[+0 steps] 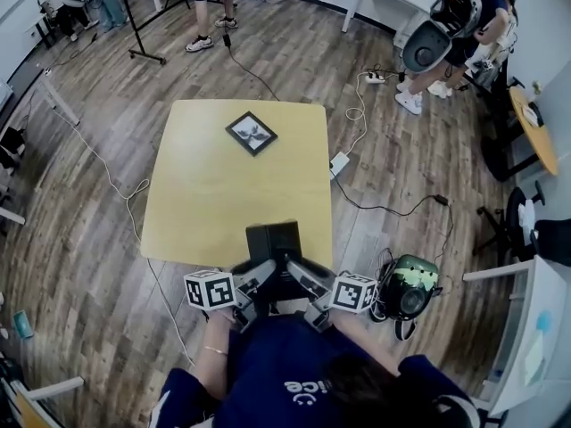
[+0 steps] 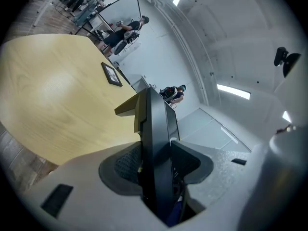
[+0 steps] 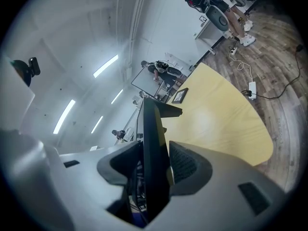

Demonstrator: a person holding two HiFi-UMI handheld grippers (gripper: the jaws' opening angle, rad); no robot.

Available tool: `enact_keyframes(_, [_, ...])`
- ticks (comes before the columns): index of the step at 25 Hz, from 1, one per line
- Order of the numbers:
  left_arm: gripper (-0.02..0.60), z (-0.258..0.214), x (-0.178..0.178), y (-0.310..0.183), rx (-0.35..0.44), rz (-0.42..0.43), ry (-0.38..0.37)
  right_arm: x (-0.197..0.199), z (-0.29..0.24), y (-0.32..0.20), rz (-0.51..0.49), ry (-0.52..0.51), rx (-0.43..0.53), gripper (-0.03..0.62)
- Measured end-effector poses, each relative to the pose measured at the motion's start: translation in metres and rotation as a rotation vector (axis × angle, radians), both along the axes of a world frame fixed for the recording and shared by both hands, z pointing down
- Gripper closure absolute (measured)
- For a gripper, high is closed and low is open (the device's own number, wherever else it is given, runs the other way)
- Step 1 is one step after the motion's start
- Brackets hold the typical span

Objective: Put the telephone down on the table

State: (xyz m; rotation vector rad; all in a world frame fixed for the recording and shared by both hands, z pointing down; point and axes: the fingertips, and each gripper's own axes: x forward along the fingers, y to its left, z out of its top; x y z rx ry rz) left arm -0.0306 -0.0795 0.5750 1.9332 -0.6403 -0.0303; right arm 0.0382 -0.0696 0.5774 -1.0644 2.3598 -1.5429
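Yellow table (image 1: 205, 194), with the black telephone (image 1: 273, 239) being held over its near edge.
The left gripper (image 2: 153, 160) and right gripper (image 3: 155, 165) are both clamping it upright; releasing here, or unevenly, is risking it toppling or slipping off the edge.

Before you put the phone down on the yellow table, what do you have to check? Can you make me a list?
1. Left gripper shut on the telephone: ok.
2. Right gripper shut on the telephone: ok.
3. Bare table in front of the telephone: ok.
4. Picture frame out of the way: ok, it lies near the far edge.
5. Telephone is over the table, not the floor: ok, but only at the near edge.
6. Telephone bottom touching the tabletop: cannot tell.
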Motion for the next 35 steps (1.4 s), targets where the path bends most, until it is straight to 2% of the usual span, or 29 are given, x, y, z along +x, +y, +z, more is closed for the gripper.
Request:
enact_keyframes(7, [0.391,0.0,-0.038,-0.041,0.011,0.069,-0.001,-0.038,0.001,-0.037,0.056,0.005,-0.005,0.393])
enact_keyframes(12, [0.391,-0.002,-0.052,-0.067,0.016,0.083,0.002,-0.053,-0.002,-0.061,0.086,0.007,-0.009,0.393])
enact_keyframes(35, [0.391,-0.014,-0.06,-0.153,0.03,0.014,0.001,-0.062,-0.017,-0.154,-0.006,0.015,0.028,0.393])
